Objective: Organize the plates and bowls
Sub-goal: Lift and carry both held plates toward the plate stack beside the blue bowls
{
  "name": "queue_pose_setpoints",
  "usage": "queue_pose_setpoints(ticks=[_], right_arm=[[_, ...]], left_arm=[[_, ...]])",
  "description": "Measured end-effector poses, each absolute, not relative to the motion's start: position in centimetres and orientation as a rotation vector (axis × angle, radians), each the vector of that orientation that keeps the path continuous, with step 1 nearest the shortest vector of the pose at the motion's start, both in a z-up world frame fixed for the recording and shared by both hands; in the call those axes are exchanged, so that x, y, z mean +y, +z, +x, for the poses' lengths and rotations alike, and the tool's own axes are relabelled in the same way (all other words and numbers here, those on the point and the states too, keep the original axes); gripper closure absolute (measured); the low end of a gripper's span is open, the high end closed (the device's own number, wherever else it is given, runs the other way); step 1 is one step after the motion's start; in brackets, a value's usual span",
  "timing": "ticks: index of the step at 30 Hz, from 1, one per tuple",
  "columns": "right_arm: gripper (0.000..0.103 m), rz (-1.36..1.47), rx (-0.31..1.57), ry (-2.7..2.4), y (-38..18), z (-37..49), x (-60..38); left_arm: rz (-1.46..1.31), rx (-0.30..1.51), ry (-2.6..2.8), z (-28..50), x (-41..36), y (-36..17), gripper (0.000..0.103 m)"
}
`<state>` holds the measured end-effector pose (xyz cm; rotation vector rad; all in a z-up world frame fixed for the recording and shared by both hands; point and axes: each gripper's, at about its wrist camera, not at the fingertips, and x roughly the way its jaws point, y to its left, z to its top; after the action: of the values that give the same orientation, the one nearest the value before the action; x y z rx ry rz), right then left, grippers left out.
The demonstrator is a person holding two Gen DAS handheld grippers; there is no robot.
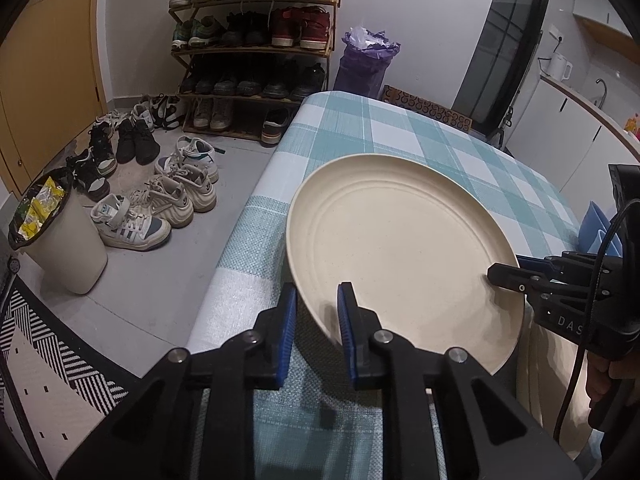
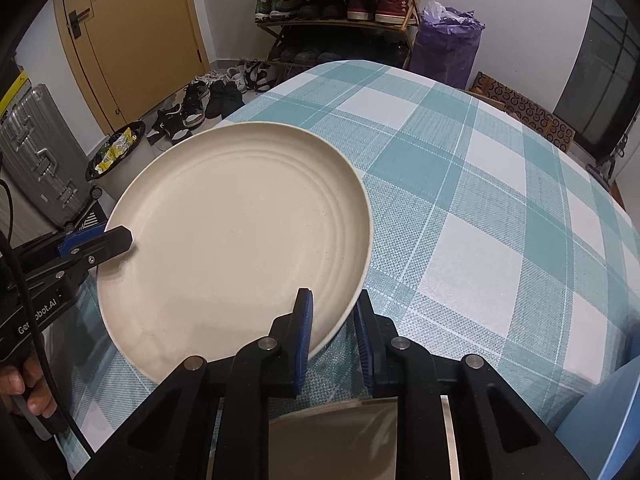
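Observation:
A large cream plate (image 1: 400,248) with ringed ridges is lifted and tilted above the teal-and-white checked table (image 1: 420,128). My left gripper (image 1: 317,300) is shut on its near-left rim, one blue pad above and one below. My right gripper (image 2: 333,304) is shut on the opposite rim of the same plate (image 2: 236,236). Each gripper shows in the other's view: the right gripper (image 1: 504,276) at the plate's right edge, the left gripper (image 2: 120,240) at its left edge. A second cream plate (image 1: 548,372) lies beneath, mostly hidden.
Blue dishes (image 1: 600,228) sit at the table's right edge. A shoe rack (image 1: 256,40), loose shoes (image 1: 160,200) and a bin (image 1: 64,240) stand on the floor to the left. A purple bag (image 2: 448,44) stands beyond the table. A grey suitcase (image 2: 36,152) stands by the door.

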<state>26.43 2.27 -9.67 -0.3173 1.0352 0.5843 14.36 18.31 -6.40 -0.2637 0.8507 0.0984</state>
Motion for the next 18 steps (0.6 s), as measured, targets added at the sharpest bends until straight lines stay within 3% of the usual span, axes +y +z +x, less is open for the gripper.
queue_pose_setpoints(ticks=[18], right_arm=[[0.082, -0.318, 0.977, 0.548, -6.2, 24.2, 0.6]], left_arm=[[-0.244, 0.790, 0.071, 13.0, 16.9, -3.5, 0.085]])
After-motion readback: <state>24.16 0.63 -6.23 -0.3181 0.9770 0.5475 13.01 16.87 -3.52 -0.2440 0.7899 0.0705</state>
